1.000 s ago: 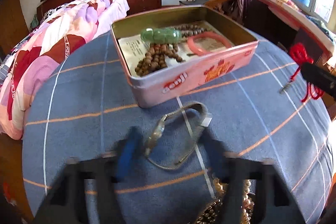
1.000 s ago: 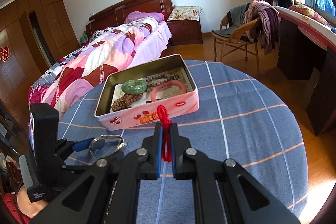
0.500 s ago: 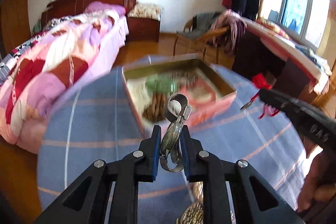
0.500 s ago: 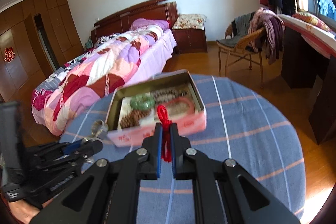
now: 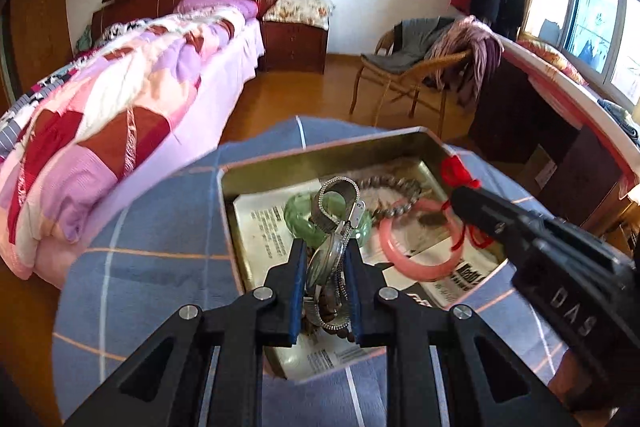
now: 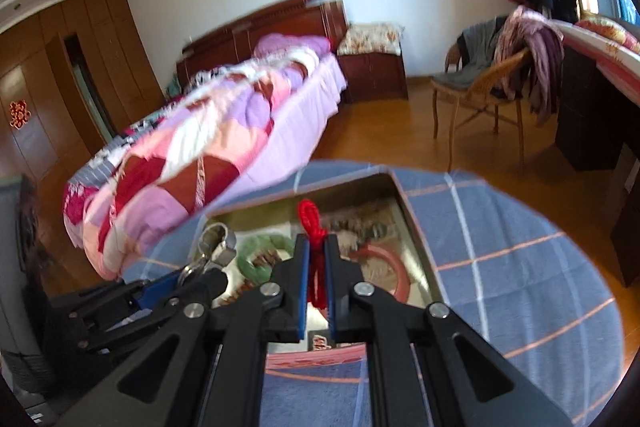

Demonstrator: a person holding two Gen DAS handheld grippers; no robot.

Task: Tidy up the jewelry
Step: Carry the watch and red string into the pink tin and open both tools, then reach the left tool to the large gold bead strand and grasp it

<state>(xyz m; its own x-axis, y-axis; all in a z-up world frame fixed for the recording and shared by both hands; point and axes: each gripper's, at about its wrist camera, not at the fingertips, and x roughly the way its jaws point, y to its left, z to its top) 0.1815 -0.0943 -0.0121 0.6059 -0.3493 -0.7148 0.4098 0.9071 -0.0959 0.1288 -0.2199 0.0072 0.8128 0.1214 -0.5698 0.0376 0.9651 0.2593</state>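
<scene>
My left gripper is shut on a silver mesh-band watch and holds it above the open pink tin. The tin holds a green bangle, a pink bangle, wooden beads and printed paper. My right gripper is shut on a red knotted cord, also above the tin. It shows in the left wrist view at the tin's right side. The left gripper with the watch shows at lower left of the right wrist view.
The tin stands on a round table with a blue plaid cloth. Beyond it are a bed with a pink quilt, a wicker chair with clothes and a dark desk at the right.
The left gripper closed on the watch, lifted it off the cloth and carried it over the tin. The right gripper moved forward over the tin with the red cord.
</scene>
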